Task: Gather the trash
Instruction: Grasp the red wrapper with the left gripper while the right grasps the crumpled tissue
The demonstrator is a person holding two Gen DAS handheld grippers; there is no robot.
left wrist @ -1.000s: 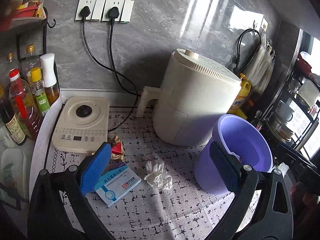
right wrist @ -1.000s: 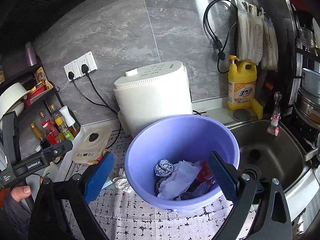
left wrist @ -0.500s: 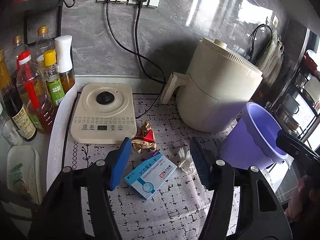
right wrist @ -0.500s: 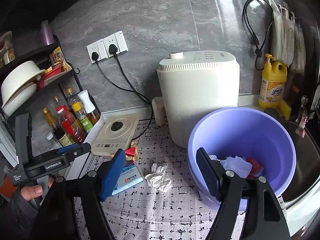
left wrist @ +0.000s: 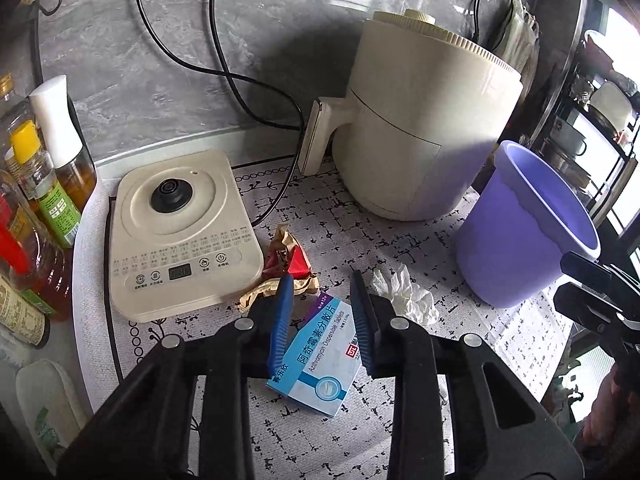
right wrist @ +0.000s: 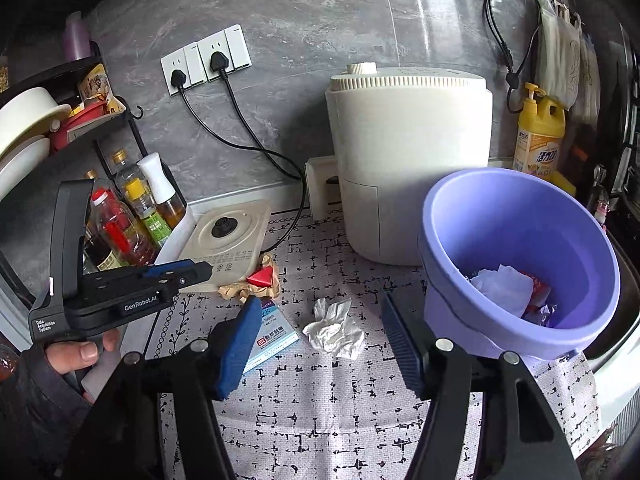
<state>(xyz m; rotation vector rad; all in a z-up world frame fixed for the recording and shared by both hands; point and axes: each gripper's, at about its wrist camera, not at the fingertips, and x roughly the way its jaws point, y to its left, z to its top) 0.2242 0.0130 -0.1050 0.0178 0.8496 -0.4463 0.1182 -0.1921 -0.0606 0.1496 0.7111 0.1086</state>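
A blue and white medicine box (left wrist: 320, 356) lies flat on the patterned mat. My left gripper (left wrist: 320, 312) hovers over its far end, jaws narrowed but open, one finger on each side of the box. A crumpled white tissue (left wrist: 404, 296) lies just right of it, and a red and brown wrapper (left wrist: 286, 270) just behind. The purple bucket (left wrist: 520, 232) stands at the right. In the right wrist view my right gripper (right wrist: 320, 340) is open and empty above the tissue (right wrist: 334, 330), with the box (right wrist: 270, 336) to its left and the bucket (right wrist: 520, 256) holding trash to its right.
A cream air fryer (left wrist: 420, 120) stands behind the bucket. A cream kettle base (left wrist: 180, 228) sits left of the wrapper, with sauce bottles (left wrist: 36, 200) at the far left. Black cords (left wrist: 224, 72) run to wall sockets. A yellow detergent bottle (right wrist: 538, 136) stands by the sink.
My left gripper has moved down and forward onto the medicine box and its jaws have narrowed around it. My right gripper has swung left from over the bucket to above the tissue.
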